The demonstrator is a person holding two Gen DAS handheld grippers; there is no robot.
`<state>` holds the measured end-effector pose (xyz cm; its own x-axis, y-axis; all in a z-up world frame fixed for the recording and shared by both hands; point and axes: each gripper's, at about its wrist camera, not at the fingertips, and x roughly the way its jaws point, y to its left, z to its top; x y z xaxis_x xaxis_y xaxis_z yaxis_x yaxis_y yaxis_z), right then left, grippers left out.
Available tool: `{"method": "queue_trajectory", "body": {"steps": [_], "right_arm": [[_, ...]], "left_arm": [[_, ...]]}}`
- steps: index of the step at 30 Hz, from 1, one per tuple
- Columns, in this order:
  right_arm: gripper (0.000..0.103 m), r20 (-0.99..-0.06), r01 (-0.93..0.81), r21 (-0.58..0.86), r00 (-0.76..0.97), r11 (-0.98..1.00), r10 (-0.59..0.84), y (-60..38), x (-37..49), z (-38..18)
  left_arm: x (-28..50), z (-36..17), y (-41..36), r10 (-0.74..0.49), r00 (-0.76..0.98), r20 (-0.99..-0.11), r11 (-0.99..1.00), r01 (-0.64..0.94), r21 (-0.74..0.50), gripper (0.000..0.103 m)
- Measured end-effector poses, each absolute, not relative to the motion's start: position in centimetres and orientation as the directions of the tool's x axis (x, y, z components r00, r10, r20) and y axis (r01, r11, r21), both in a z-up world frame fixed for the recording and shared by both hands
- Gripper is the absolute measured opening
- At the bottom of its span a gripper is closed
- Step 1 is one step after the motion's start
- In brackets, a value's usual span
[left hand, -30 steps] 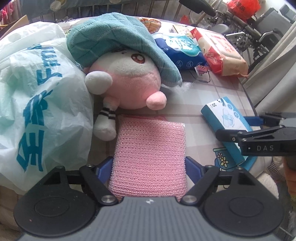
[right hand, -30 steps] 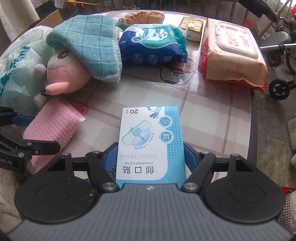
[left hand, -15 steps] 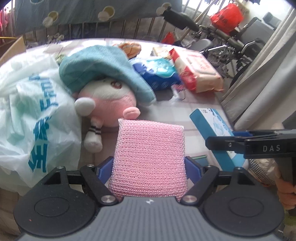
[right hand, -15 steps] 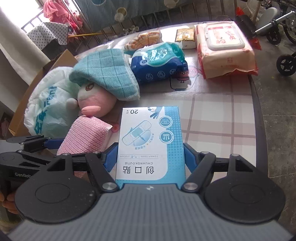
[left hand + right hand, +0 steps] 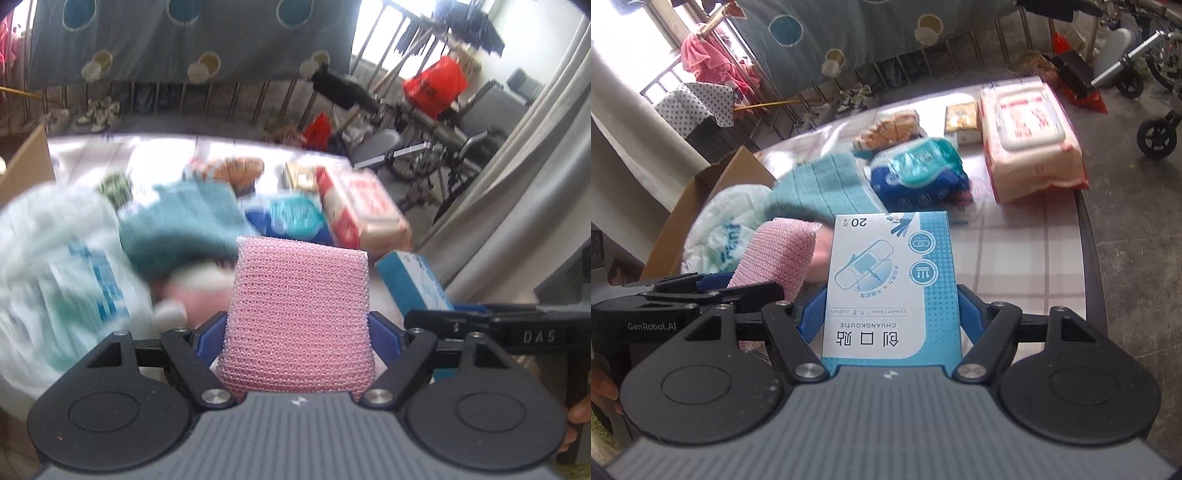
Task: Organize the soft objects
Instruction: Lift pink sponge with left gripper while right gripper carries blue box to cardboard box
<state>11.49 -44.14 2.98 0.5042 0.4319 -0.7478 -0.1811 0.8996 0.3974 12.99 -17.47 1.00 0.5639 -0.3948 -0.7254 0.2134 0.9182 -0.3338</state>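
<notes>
Black grippers, blue fingers (image 5: pixel 384 334), silver screws, grey housing.

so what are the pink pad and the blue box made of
Pink pad: looks like a soft sponge in a woven mesh cover, matte, judging by the open net texture. Blue box: apparently thin printed card, slightly glossy, with flat faces and crisp edges.

Daylight from windows (image 5: pixel 406 40) in upper corners, blown out. Table (image 5: pixel 1015 258) glares. Background motion-blurred in left view; fisheye bends edges.
</notes>
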Motion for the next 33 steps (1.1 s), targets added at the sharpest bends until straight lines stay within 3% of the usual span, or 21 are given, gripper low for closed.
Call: {"method": "queue_trajectory", "body": {"steps": [15, 25, 33], "right_arm": [[0.071, -0.676, -0.303, 0.446, 0.503, 0.842, 0.539, -35.0, 20.0, 13.1], [0.071, -0.6, -0.448, 0.536, 0.394, 0.715, 0.696, -20.7, 25.9, 18.9], [0.071, -0.596, -0.465, 0.633, 0.217, 0.618, 0.773, -6.3, 29.4, 17.3]], "left_arm": [[17.7, 11.6, -9.1, -0.306, 0.733, -0.608, 0.936, 0.113, -0.334, 0.081], [18.2, 15.9, 2.1, -0.082, 0.758, -0.647, 0.973, -0.08, -0.217, 0.081], [19.3, 14.9, 12.8, 0.094, 0.687, -0.72, 0.966, -0.238, -0.101, 0.081]]}}
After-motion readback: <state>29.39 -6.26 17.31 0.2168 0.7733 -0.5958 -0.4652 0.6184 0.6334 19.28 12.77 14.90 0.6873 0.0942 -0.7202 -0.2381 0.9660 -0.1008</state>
